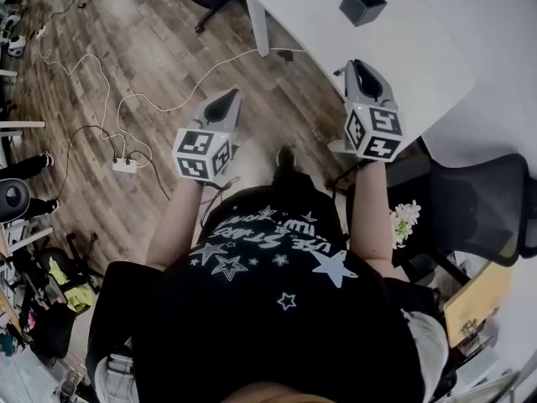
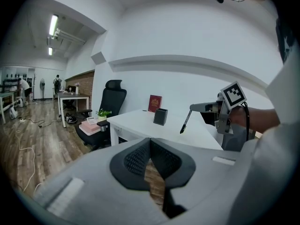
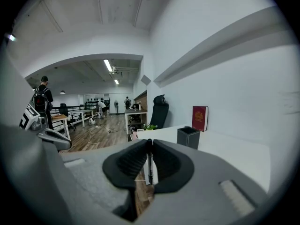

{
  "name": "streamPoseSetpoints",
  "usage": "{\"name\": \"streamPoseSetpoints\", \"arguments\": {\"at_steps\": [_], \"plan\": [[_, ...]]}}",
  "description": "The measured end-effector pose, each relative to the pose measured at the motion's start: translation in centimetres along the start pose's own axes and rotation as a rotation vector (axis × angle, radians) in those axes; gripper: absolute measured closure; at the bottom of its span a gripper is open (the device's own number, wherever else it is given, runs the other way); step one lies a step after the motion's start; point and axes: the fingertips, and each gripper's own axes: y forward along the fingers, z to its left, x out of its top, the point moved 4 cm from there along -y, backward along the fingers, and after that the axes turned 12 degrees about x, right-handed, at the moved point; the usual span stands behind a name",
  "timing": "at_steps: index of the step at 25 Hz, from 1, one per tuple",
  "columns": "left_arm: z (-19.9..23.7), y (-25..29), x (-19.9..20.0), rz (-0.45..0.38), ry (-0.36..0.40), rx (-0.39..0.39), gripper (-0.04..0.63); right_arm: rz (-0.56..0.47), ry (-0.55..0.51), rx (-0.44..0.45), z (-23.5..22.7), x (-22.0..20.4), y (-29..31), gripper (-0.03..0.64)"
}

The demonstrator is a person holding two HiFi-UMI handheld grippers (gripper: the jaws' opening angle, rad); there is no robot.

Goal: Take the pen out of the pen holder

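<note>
Between textured jaws, the right gripper (image 3: 150,142) pinches a slim (black) pen (image 2: 186,120).

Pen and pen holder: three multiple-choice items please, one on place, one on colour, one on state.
1. Where is the pen?
A. left claw
B. pen holder
C. right claw

2. What colour is the pen holder?
A. red
B. black
C. white

3. What state is the left claw in?
A. shut, empty
B. wide open
C. shut on the pen

Answers:
1. C: the left gripper view shows the pen hanging from the right claw, clear of the holder.
2. B: it is a dark box on the white table.
3. A: its pads meet with nothing between them.
</note>
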Motion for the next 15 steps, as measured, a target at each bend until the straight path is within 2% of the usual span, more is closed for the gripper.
{"name": "streamPoseSetpoints", "arguments": {"at_steps": [7, 15], "plan": [[1.1, -6.0, -2.9, 0.000, -0.009, 0.009, 0.584, 0.012, -0.008, 0.025, 5.9, -1.6, -3.0, 0.575], [0.4, -11.9, -5.6, -0.009, -0.009, 0.016, 0.584, 0.019, 0.004, 0.034, 10.3, -4.2, -7.7, 0.575]]}}
